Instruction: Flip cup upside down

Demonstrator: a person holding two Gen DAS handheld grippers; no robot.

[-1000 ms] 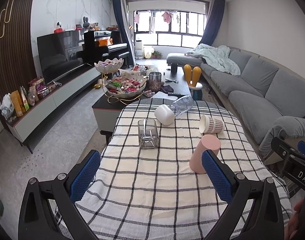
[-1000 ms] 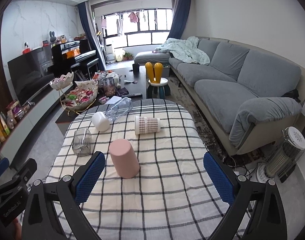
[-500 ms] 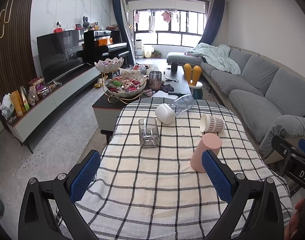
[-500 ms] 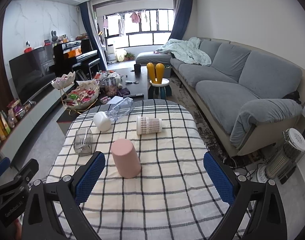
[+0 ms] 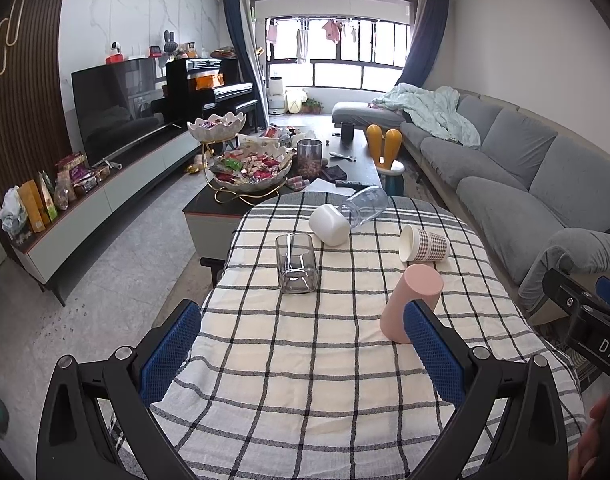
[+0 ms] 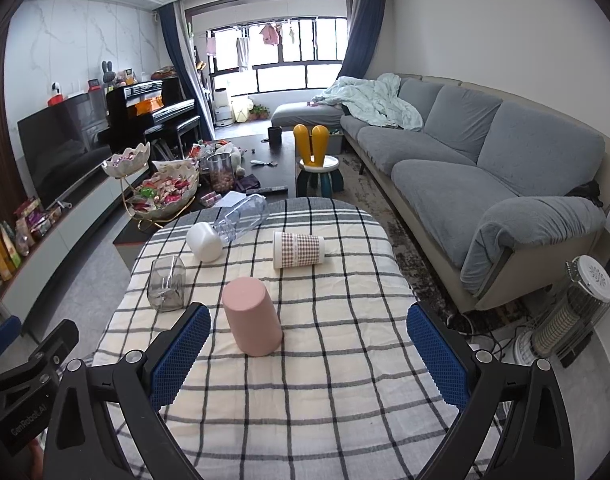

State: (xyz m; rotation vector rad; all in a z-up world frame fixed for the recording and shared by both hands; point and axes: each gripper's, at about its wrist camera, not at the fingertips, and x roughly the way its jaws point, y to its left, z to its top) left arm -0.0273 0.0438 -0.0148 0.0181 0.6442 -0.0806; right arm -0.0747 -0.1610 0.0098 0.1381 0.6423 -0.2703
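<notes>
A pink cup [image 5: 411, 300] [image 6: 252, 316] stands upside down on the checked tablecloth [image 5: 325, 360]. A clear square glass [image 5: 296, 263] [image 6: 167, 283] stands upright at the left. A plaid paper cup [image 5: 424, 243] [image 6: 299, 249] lies on its side. A white cup [image 5: 329, 225] [image 6: 204, 241] and a clear plastic cup [image 5: 365, 205] [image 6: 243, 218] lie on their sides at the far edge. My left gripper [image 5: 303, 354] is open and empty over the near table. My right gripper [image 6: 309, 354] is open and empty, with the pink cup by its left finger.
A dark coffee table [image 5: 233, 200] with snack bowls stands beyond the table. A grey sofa [image 6: 485, 168] runs along the right. A heater [image 6: 573, 312] stands on the floor at the right. A TV cabinet [image 5: 105, 184] is at the left.
Both grippers have drifted slightly; the table objects sit a little lower and nearer in view. No cup has moved. Both grippers stay open.
</notes>
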